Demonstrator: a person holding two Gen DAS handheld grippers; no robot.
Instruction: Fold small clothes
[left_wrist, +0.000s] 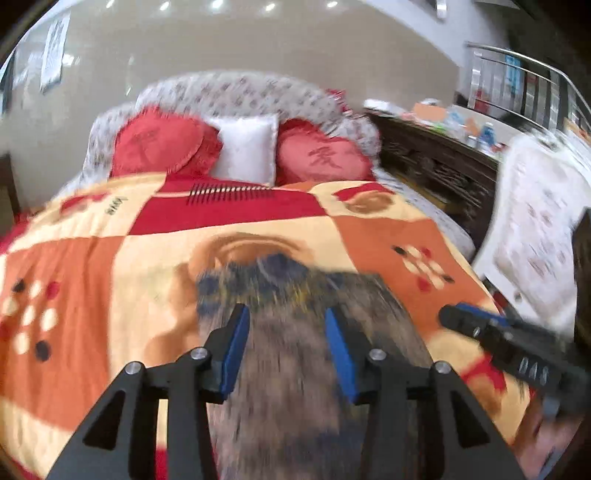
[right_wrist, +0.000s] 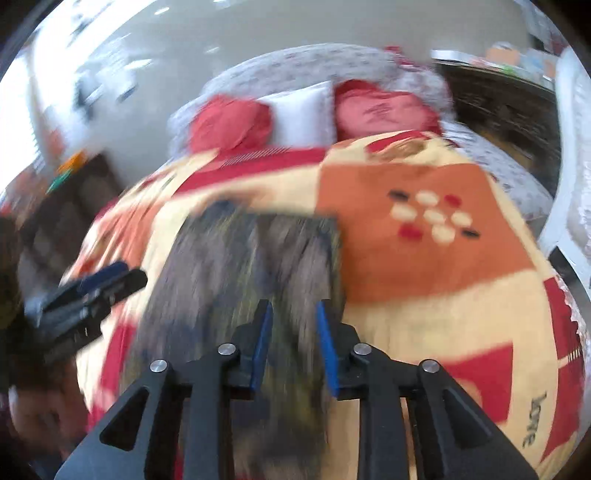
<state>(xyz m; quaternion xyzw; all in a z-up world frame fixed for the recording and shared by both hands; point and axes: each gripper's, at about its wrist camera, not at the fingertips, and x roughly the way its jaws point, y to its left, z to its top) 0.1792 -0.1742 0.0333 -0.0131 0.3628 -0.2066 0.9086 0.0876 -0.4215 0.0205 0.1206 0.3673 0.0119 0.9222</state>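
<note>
In the left wrist view, the orange, cream and red blanket (left_wrist: 92, 266) covers the bed to the left of the fingers, with a cluster of white, red and dark dots on it. Ahead of the fingers, far behind, stand a red heart-shaped cushion (left_wrist: 159, 142), a white pillow (left_wrist: 247, 147) and a second red cushion (left_wrist: 321, 155) against the patterned headboard (left_wrist: 236, 92). The left gripper (left_wrist: 288, 326) has its blue-padded fingers (left_wrist: 236, 350) spread apart, and nothing is pinched between them. The small garment (left_wrist: 295, 369), grey-brown with a dark blue and yellowish band at its far end, lies flat on the blanket, under and between the fingers and reaching a little ahead of them. The picture is blurred, so I cannot tell if the pads touch the cloth. To the right of the fingers, the right gripper (left_wrist: 452, 314) comes in from the edge, low over the blanket beside the garment.

In the right wrist view, the left gripper (right_wrist: 127, 275) is at the left of the fingers, near the garment's left edge. The right gripper (right_wrist: 293, 317) has its fingers (right_wrist: 328, 354) also apart, not pressed on anything. The garment (right_wrist: 240, 266) lies under them and stretches ahead, its far edge straight. To the right of the fingers is only the blanket (right_wrist: 424, 266).
</note>
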